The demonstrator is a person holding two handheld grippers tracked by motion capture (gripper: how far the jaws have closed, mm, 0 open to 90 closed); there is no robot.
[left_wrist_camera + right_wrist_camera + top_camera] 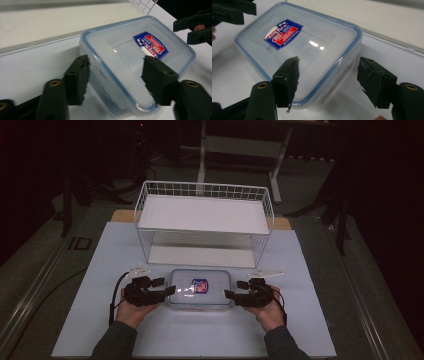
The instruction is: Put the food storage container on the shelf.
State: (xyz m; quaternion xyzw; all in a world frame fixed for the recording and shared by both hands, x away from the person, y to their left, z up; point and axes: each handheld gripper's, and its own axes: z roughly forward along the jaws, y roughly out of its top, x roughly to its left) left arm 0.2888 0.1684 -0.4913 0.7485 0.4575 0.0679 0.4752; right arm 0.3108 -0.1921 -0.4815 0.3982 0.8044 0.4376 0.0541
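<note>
Lidded container (200, 288), shelf rack (204, 222) behind. Left gripper (170, 290) and right gripper (229, 294) flanking its ends, jaws spread. Approach step; closing evenly probably required next.

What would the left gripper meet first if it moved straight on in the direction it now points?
Most likely the clear plastic container. The left gripper stands open, its jaws already astride the container's near end, so that end wall and blue-edged lid lie directly ahead; whether they touch is unclear.
</note>
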